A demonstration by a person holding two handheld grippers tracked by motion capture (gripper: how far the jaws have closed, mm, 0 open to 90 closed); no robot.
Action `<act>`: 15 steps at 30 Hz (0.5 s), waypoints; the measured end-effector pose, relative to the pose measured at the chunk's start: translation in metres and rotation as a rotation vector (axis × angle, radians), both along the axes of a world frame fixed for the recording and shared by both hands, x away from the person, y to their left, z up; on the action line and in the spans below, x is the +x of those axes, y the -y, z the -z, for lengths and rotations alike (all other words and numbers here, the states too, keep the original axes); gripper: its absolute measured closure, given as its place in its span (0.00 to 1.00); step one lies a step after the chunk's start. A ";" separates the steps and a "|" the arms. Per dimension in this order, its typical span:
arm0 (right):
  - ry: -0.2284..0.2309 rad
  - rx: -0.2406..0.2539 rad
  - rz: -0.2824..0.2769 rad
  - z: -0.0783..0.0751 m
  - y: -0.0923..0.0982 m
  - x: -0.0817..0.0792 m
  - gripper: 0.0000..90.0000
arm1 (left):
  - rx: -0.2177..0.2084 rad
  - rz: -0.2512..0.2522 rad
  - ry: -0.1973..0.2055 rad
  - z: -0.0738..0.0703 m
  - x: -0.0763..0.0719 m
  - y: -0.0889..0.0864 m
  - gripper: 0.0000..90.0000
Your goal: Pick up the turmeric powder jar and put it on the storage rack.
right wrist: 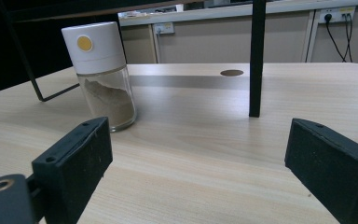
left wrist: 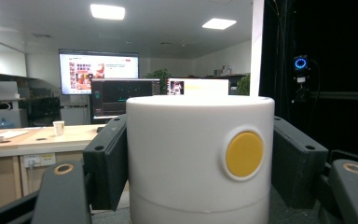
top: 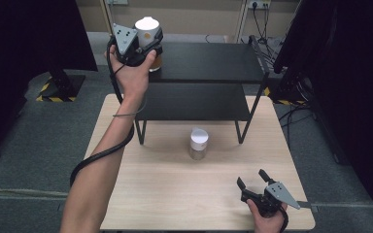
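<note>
Spice jars are the objects handled here. One white-capped jar [top: 148, 30] is clamped between the jaws of the left gripper [top: 143, 41] at the far-left corner of the black shelf's [top: 209, 60] top tier; in the left gripper view both pads press the white cap [left wrist: 200, 154] on either side, its yellow dot [left wrist: 244, 153] facing the camera. Whether the jar's base rests on the tier or hangs just above it cannot be told. The right gripper [top: 252, 183], held near the table's [top: 175, 194] near-right edge, has its jaws spread wide and holds nothing. A second jar [top: 198, 143], with brown powder, stands upright on the table just in front of the shelf, left of the shelf's right leg [right wrist: 256, 58]. Judged step: setting the first jar on the top tier, or lifting it off. If it is being placed, the next move calls for a level base before the jaws part.
</note>
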State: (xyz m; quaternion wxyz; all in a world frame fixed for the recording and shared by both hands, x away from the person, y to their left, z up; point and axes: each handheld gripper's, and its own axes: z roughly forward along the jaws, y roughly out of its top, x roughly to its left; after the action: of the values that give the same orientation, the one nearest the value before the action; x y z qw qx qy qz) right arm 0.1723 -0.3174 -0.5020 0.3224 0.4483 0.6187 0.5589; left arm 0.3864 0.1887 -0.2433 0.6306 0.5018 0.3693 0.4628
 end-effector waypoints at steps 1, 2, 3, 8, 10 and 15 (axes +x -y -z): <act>0.000 -0.001 0.000 0.000 0.000 0.000 0.08 | 0.001 0.003 0.000 0.000 0.000 -0.001 0.34; 0.000 -0.001 0.000 0.000 0.000 0.000 0.08 | 0.001 0.003 0.000 0.000 0.000 -0.001 0.34; 0.000 -0.002 -0.001 0.000 0.000 0.000 0.08 | 0.000 0.004 -0.001 0.000 0.000 -0.001 0.34; -0.001 -0.002 0.000 0.000 0.000 0.000 0.08 | -0.004 0.015 -0.014 -0.001 0.000 -0.003 0.33; -0.001 -0.004 0.000 0.000 0.000 0.000 0.09 | -0.002 0.028 -0.029 -0.002 0.000 -0.004 0.28; 0.000 -0.006 -0.001 0.000 -0.001 0.000 0.08 | -0.018 0.006 -0.034 -0.001 -0.003 -0.003 0.19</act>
State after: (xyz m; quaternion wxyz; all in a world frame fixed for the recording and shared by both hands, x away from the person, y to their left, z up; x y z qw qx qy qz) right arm 0.1724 -0.3168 -0.5016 0.3236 0.4471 0.6205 0.5571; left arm 0.3832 0.1917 -0.2427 0.6302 0.5051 0.3824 0.4489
